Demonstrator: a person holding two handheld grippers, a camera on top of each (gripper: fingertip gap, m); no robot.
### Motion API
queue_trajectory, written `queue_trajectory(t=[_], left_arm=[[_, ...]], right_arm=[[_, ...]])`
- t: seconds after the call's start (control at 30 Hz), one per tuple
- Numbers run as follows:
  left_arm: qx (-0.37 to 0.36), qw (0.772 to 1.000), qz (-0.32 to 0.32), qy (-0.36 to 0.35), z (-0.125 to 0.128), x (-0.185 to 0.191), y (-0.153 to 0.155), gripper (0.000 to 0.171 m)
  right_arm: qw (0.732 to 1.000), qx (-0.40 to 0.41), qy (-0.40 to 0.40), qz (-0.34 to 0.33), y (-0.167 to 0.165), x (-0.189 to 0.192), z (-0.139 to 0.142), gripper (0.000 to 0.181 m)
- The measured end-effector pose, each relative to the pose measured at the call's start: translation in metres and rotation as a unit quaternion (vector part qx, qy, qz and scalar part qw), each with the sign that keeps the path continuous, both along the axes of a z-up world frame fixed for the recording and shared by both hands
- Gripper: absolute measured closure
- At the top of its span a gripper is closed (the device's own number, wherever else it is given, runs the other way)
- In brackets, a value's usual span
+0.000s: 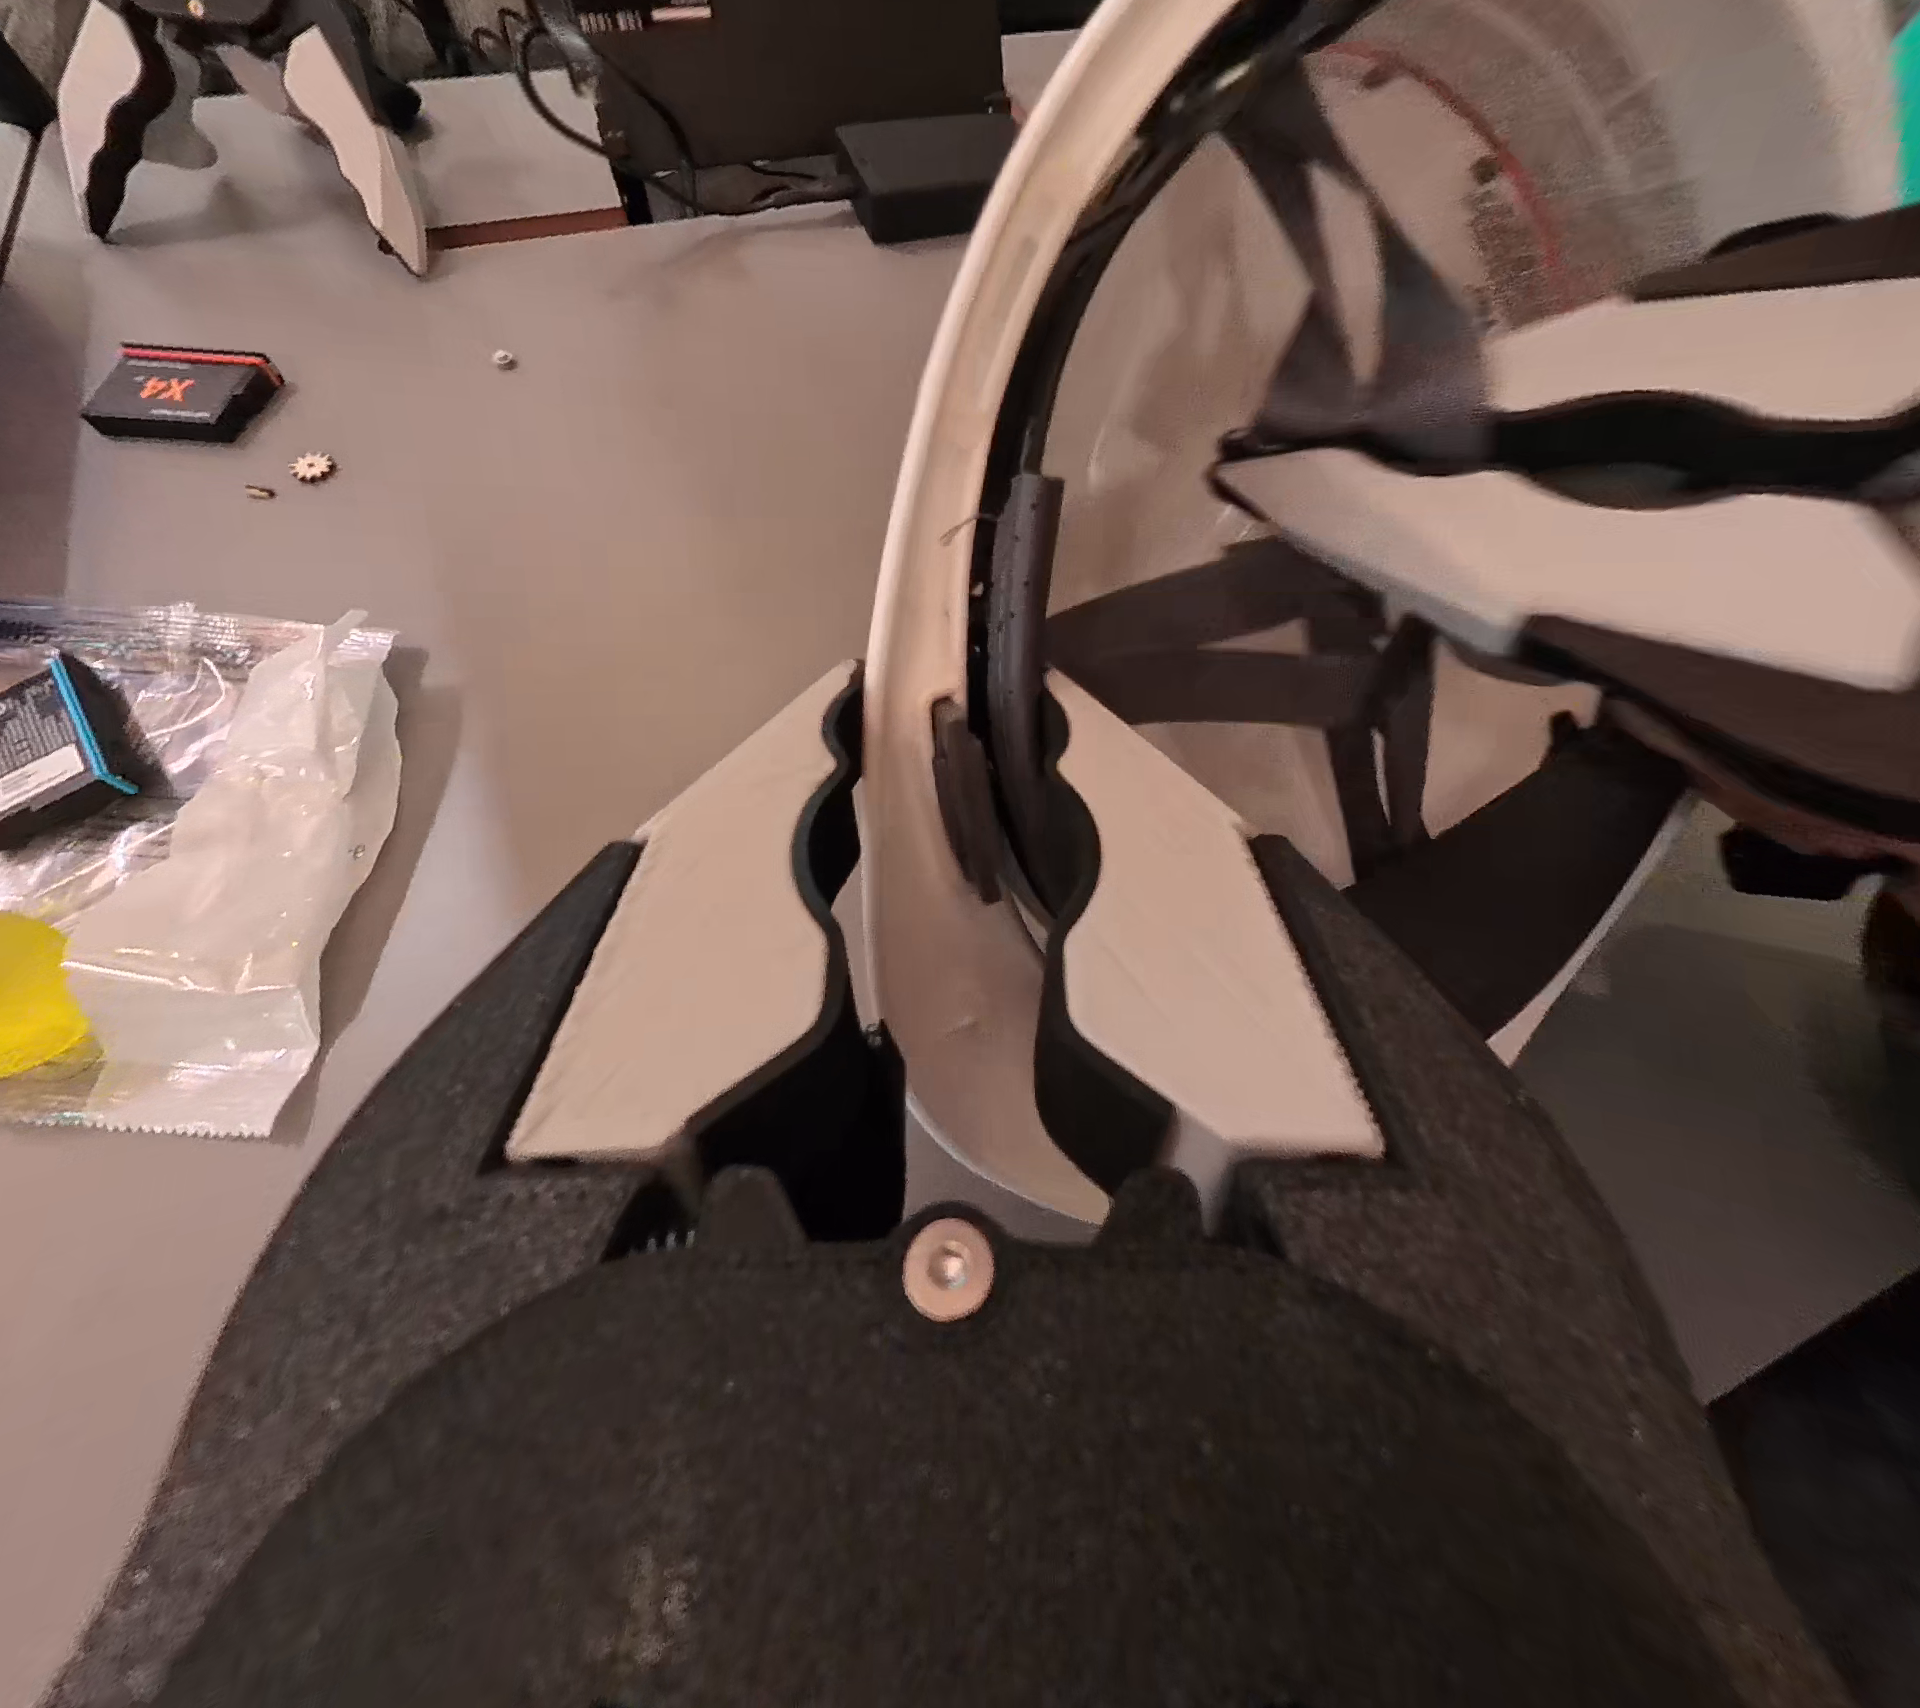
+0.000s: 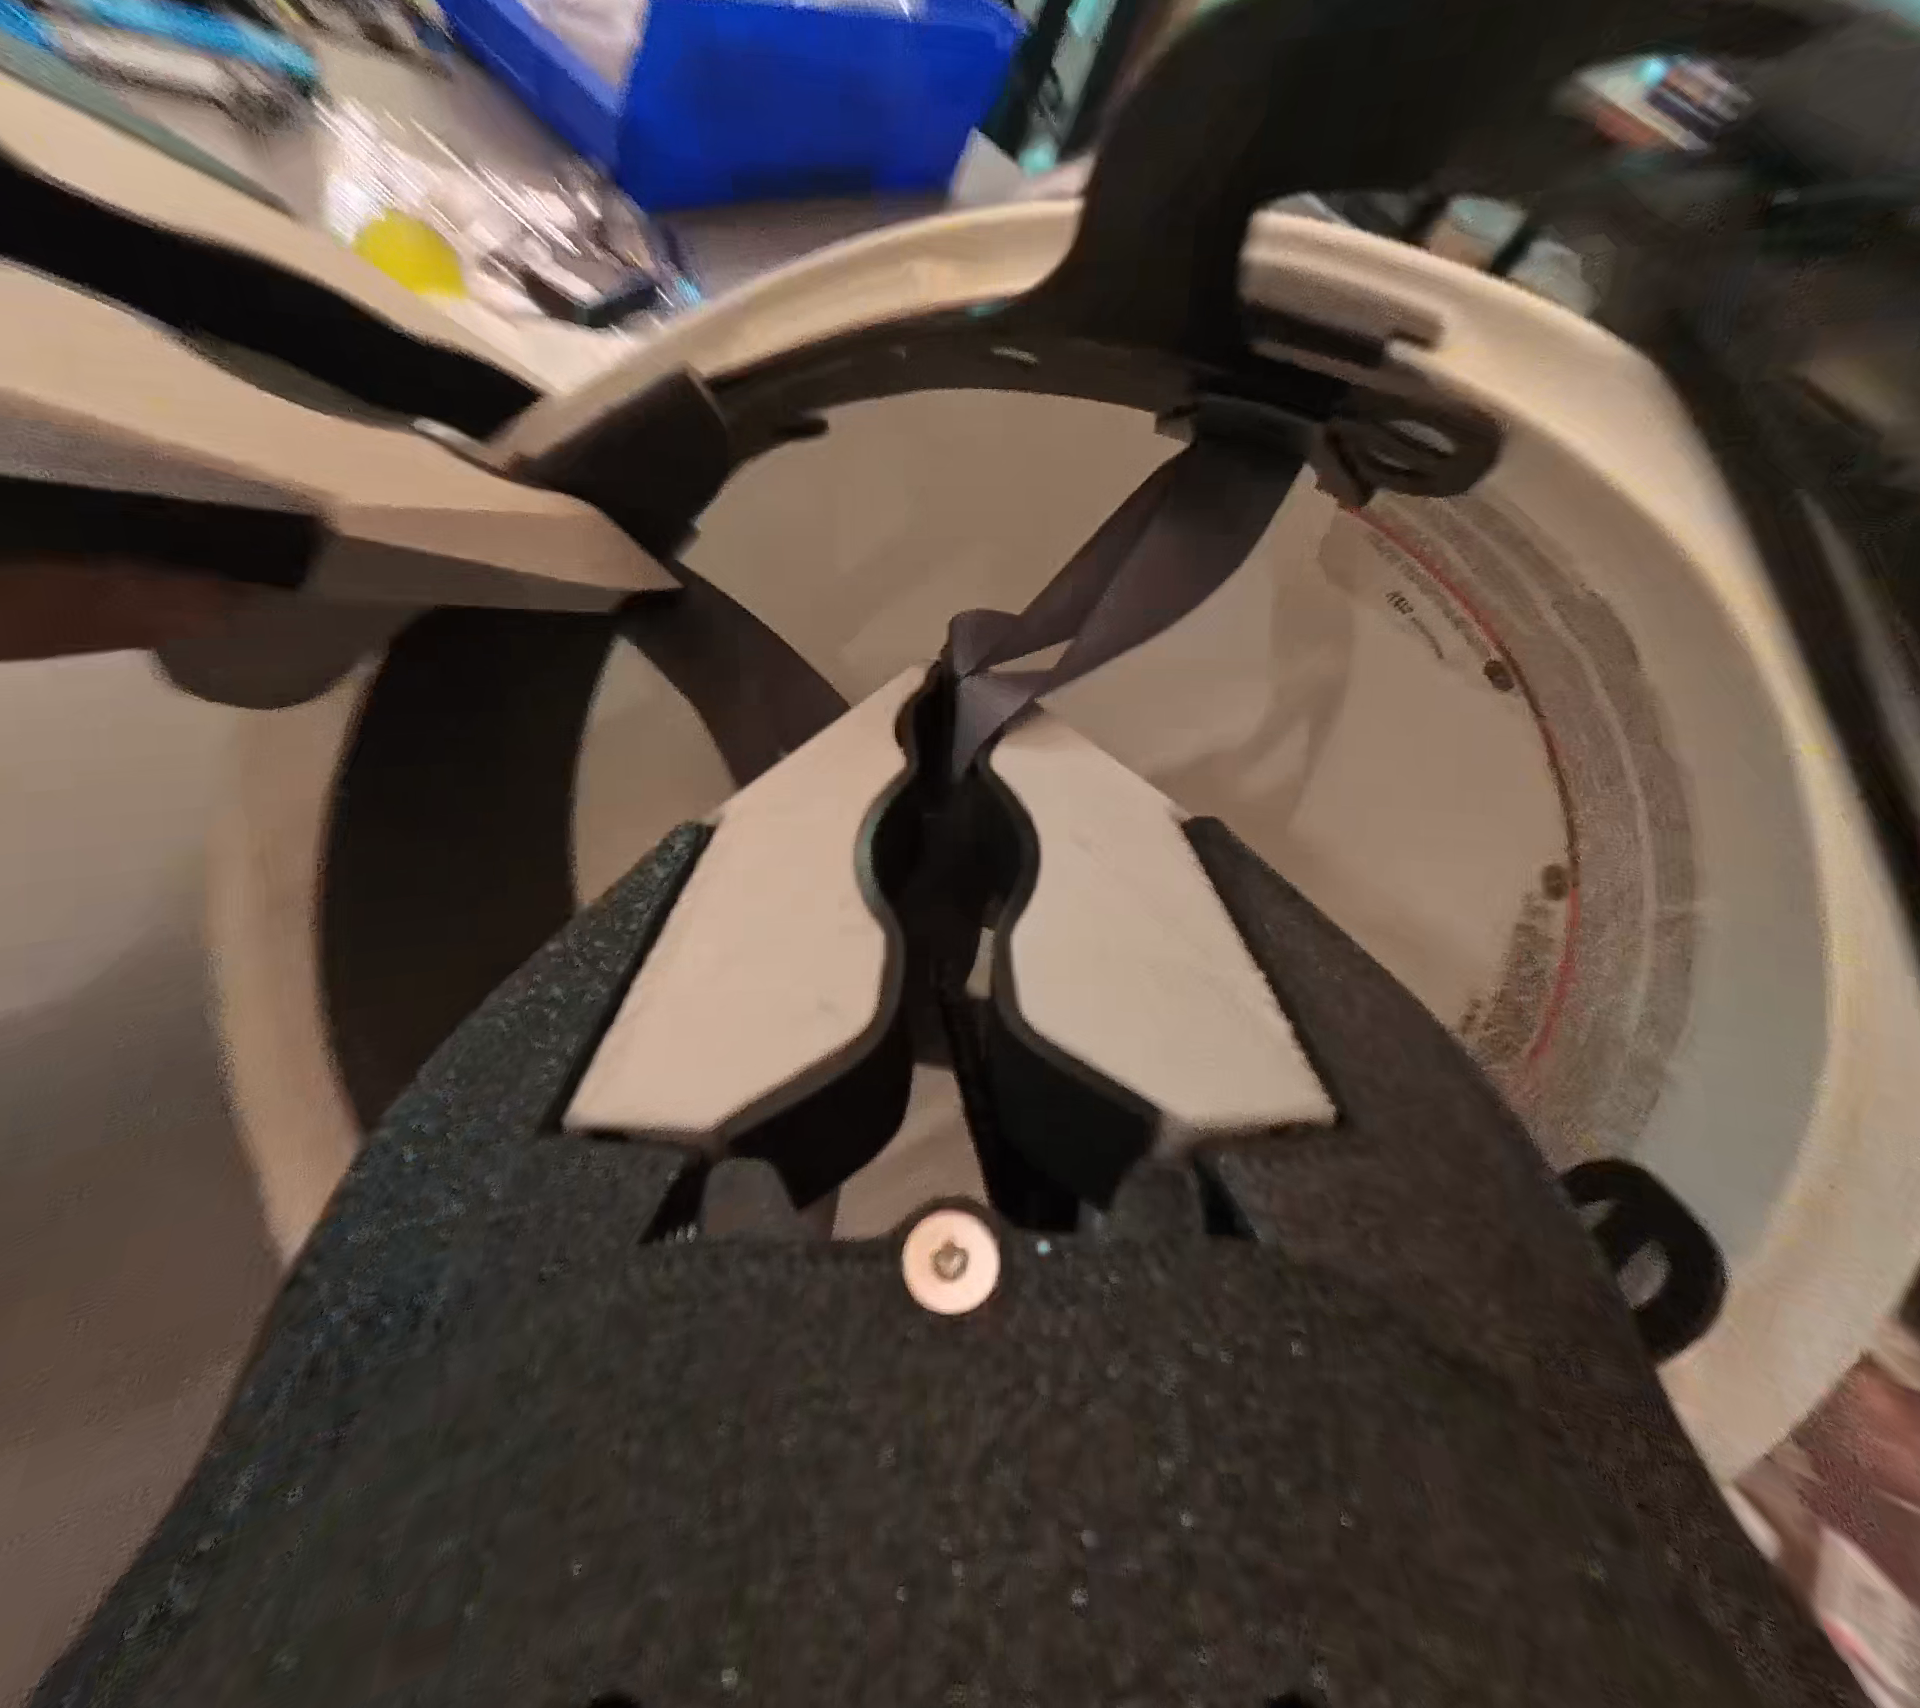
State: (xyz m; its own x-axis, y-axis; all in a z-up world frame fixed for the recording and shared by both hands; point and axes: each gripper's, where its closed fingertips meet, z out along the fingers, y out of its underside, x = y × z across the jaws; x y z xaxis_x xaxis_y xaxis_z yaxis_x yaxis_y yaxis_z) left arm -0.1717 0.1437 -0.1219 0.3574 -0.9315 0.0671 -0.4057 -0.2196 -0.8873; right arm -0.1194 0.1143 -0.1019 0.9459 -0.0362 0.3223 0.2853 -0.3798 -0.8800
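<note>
A white hard hat point(image 1: 1662, 48) is held on its side above the grey table point(image 1: 623, 515), its open inside facing the right gripper. My left gripper point(image 1: 956, 702) is shut on the hat's white rim point(image 1: 935, 411) and the black headband point(image 1: 1023, 619) just inside it. My right gripper point(image 2: 951, 692) is inside the hat point(image 2: 1403, 827) and is shut on a dark webbing strap point(image 2: 1143, 557) that runs up to a black clip at the rim. The right gripper also shows in the left wrist view point(image 1: 1236, 458), and the left gripper in the right wrist view point(image 2: 582, 495).
A spare gripper point(image 1: 239, 69) stands at the back left of the table. Small black boxes point(image 1: 182, 401), a little gear point(image 1: 309, 469), plastic bags point(image 1: 239, 827) and a yellow piece point(image 1: 31, 993) lie at the left. A blue bin point(image 2: 727, 48) stands beyond the hat. Spacing between my two grippers at the tips: around 7 cm. To the yellow piece point(image 1: 31, 993): left tips about 20 cm, right tips about 30 cm.
</note>
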Motion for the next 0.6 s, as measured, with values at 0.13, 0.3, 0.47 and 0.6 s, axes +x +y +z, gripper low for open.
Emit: queue_trajectory(t=[0.13, 0.3, 0.47, 0.6], left_arm=[[0.01, 1.0, -0.008, 0.001, -0.004, 0.001, -0.008, 0.146], [0.05, 0.999, -0.013, 0.008, 0.001, 0.006, -0.015, 0.145], [0.094, 0.994, -0.047, -0.006, 0.019, 0.017, -0.02, 0.144], [0.152, 0.982, -0.11, 0.015, 0.034, 0.031, -0.017, 0.144]], right_arm=[[0.993, 0.062, 0.081, 0.056, -0.017, -0.01, 0.006, 0.181], [0.995, 0.051, 0.074, 0.038, -0.019, 0.001, 0.0, 0.177], [0.998, -0.019, 0.027, 0.05, -0.048, -0.019, -0.016, 0.109], [0.994, -0.09, 0.007, 0.056, -0.096, -0.04, -0.016, 0.119]])
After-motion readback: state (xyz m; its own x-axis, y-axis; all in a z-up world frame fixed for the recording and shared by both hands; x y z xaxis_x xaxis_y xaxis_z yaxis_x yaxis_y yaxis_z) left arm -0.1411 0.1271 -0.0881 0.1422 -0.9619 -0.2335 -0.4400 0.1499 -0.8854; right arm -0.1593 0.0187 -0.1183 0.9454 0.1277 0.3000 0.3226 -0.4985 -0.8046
